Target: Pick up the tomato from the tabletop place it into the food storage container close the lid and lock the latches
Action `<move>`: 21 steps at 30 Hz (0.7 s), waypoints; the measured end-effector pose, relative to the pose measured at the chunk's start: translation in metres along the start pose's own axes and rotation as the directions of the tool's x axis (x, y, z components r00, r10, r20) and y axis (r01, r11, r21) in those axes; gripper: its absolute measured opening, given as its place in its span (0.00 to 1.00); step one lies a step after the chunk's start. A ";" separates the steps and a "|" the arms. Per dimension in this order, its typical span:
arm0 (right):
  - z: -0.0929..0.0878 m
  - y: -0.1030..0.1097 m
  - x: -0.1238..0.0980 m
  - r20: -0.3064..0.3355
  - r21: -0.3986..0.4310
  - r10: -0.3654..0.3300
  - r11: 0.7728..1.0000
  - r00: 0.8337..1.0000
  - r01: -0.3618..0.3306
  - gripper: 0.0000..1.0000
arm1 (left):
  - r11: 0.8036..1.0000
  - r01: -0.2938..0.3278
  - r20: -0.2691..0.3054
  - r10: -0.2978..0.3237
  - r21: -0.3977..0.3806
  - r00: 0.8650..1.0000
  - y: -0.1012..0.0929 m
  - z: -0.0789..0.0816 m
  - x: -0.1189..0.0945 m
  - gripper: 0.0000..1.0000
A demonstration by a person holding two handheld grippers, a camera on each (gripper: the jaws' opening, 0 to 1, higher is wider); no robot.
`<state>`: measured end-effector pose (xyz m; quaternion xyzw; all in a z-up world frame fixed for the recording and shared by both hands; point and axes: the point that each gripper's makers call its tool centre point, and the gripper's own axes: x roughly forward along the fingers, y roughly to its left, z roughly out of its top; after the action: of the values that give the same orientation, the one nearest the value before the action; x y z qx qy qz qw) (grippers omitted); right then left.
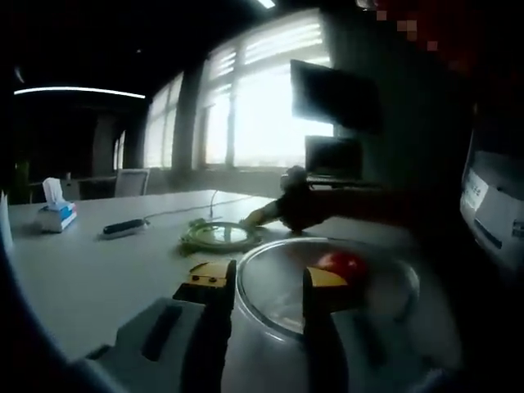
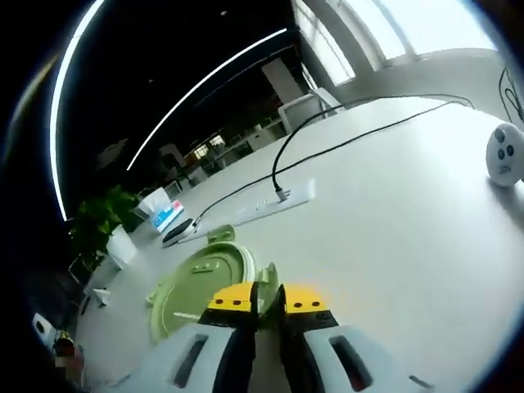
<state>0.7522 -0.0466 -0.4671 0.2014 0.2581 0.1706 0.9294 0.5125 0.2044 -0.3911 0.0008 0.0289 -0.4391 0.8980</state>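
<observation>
A dim office with bright windows lies behind a wide white table (image 1: 90, 270). In the left gripper view, the left gripper (image 1: 266, 286) stands released, its jaws apart on either side of the near rim of a clear round container (image 1: 270, 295). The tomato (image 1: 342, 264) lies inside the container, toward its far right. Beyond it the right gripper (image 1: 299, 205) reaches to the green lid (image 1: 217, 236). A tissue box (image 1: 56, 214) stands far left.

In the right gripper view, the right gripper (image 2: 268, 304) is clenched on a latch at the lid's (image 2: 196, 286) right edge. A power strip (image 2: 274, 201) with a black cable (image 2: 344, 135) lies farther on the table (image 2: 409, 246).
</observation>
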 end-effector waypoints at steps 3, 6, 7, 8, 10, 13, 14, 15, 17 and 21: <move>0.000 -0.005 -0.001 -0.043 0.105 0.006 0.994 0.999 -0.002 0.02 | 1.000 -0.002 0.000 0.002 -0.006 1.000 0.001 0.000 0.000 0.27; -0.001 -0.003 -0.002 -0.050 0.195 0.021 0.981 0.999 -0.011 0.00 | 1.000 -0.006 0.002 0.006 -0.010 1.000 0.002 0.000 0.000 0.27; 0.000 -0.002 -0.002 -0.048 0.204 0.024 0.979 0.999 -0.014 0.00 | 1.000 -0.008 0.002 0.008 -0.011 1.000 0.003 0.000 0.000 0.27; 0.002 -0.002 -0.002 -0.045 0.209 0.027 0.978 0.999 -0.017 0.00 | 1.000 -0.008 0.003 0.008 -0.014 1.000 0.003 0.000 0.000 0.27; 0.006 0.000 -0.003 -0.034 0.226 0.034 0.974 0.999 -0.025 0.00 | 1.000 -0.013 0.003 0.013 -0.019 1.000 0.004 -0.001 0.000 0.27; 0.012 0.005 -0.007 -0.029 0.250 0.042 0.968 0.999 -0.033 0.00 | 1.000 -0.015 0.004 0.015 -0.021 1.000 0.005 0.000 0.001 0.27; 0.015 0.007 -0.008 -0.020 0.242 0.044 0.970 0.999 -0.038 0.00 | 1.000 -0.014 0.004 0.014 -0.022 1.000 0.005 0.000 0.001 0.27; 0.017 0.008 -0.009 -0.016 0.202 0.034 0.979 0.999 -0.030 0.00 | 1.000 -0.015 0.003 0.015 -0.021 1.000 0.005 0.000 0.001 0.27; 0.019 0.011 -0.011 -0.013 0.176 0.028 0.984 1.000 -0.025 0.00 | 1.000 -0.014 0.003 0.014 -0.018 1.000 0.004 0.000 0.001 0.26; 0.017 0.009 -0.011 -0.022 0.172 0.021 0.985 1.000 -0.017 0.00 | 1.000 -0.016 0.004 0.016 -0.025 1.000 0.005 -0.001 0.001 0.26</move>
<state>0.7513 -0.0485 -0.4451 0.2813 0.2810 0.1590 0.9037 0.5165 0.2068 -0.3918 -0.0109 0.0327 -0.4315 0.9014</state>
